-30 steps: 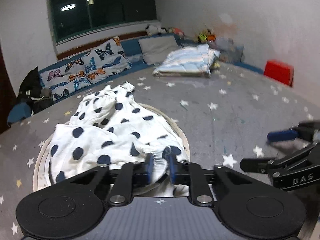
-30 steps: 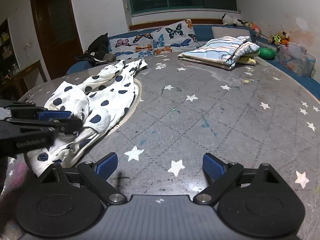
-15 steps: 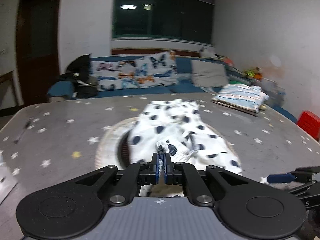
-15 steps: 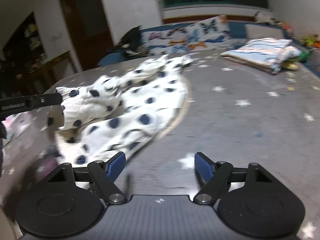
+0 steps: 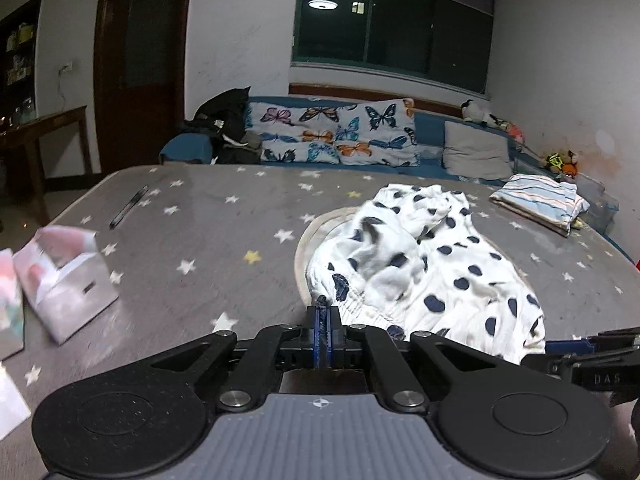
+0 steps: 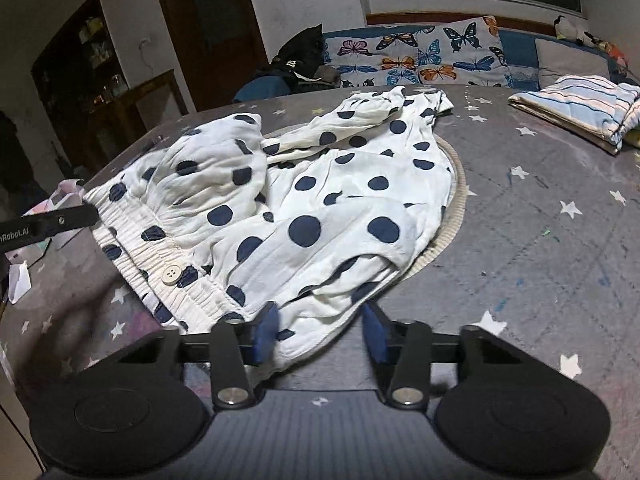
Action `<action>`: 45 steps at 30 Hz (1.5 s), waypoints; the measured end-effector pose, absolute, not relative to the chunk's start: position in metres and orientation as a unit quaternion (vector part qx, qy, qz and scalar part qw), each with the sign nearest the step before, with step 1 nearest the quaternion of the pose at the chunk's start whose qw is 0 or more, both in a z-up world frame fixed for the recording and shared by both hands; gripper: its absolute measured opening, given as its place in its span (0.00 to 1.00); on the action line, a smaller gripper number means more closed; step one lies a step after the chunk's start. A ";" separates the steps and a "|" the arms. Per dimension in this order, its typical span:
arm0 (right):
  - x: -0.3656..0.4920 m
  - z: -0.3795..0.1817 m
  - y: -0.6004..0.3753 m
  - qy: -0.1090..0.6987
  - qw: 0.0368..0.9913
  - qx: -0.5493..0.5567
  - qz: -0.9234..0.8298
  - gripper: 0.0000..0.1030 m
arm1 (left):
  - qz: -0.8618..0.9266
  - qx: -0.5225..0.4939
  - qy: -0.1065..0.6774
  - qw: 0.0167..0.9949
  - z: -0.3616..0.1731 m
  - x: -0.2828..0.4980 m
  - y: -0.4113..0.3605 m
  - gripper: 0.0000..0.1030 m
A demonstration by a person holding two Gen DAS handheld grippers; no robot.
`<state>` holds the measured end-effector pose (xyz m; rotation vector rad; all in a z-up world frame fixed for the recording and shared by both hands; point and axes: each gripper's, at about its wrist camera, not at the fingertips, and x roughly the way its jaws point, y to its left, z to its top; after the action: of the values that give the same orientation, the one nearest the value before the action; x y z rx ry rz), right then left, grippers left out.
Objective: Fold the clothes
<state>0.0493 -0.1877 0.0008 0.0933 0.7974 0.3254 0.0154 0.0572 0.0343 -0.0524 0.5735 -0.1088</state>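
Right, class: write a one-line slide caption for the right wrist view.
Open right tongs straddle the hem of spotted white shorts on a starry table.

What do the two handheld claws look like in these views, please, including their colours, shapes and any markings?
The left claw and right claw look alike: matte black linkage arms with silver pivot bolts, two round black discs at the base, a ribbed grey body bearing a small crosshair mark, and blue pads. White lettering runs along the black fingers seen side-on: "DAS" and "nRobot.AI".

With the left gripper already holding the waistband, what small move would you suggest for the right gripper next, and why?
Probably close the right gripper: its jaws are open with the polka-dot garment edge lying between them, while the left gripper is shut on the waistband.
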 end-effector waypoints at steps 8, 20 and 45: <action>0.041 0.005 -0.195 0.382 0.907 0.050 0.172 0.03 | -0.075 -0.037 0.308 0.948 0.033 -0.011 0.065 0.03; -0.016 0.030 -0.231 0.386 0.899 0.014 0.205 0.03 | -0.173 0.003 0.372 0.912 0.028 -0.065 0.046 0.03; -0.005 0.048 -0.267 0.390 0.896 0.018 0.212 0.27 | -0.235 0.058 0.292 0.925 0.068 0.027 -0.020 0.33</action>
<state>-0.0050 -0.2673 0.0476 0.0375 0.8072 0.4391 0.0268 -0.0201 0.0676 0.1188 0.5990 -0.4823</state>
